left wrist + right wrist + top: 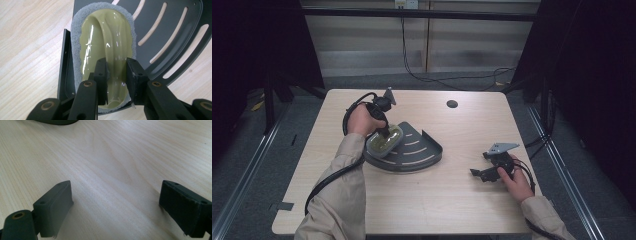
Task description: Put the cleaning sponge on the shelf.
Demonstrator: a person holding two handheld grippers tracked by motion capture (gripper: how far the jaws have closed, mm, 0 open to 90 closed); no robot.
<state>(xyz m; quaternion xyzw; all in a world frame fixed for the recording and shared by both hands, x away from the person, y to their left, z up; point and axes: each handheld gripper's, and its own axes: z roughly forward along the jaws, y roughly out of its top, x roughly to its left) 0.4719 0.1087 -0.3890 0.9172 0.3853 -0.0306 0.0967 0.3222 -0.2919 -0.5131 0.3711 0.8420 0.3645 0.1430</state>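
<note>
Item: scrubbing pad (pixel 105 50), olive plastic grip on a grey abrasive base. Location: lying in the dark slotted corner rack (pixel 422 150), against its left wall, near the middle of the table (pixel 452 200).

Item: left gripper (pixel 117 75). I have its jaws set either side of the raised ridge of the pad's grip, pinching it by the end nearest the camera. I judge this hold sensible: the ridge is the one narrow part the jaws can span, and taking it from above keeps the abrasive base flat on the rack. Whether the pad is being set down or lifted I cannot tell.

Pose, left: in the high view the left hand (pixel 360 120) is raised over the rack, wrist bent, with the gripper (pixel 384 132) pointing steeply down onto the pad (pixel 384 141).

Item: right gripper (pixel 116 207). Jaws wide apart, holding nothing, bare tabletop between them.

Pose, right: in the high view the right gripper (pixel 477 173) rests low at the table's right side, well apart from the rack, pointing left. I judge it parked out of the way.
</note>
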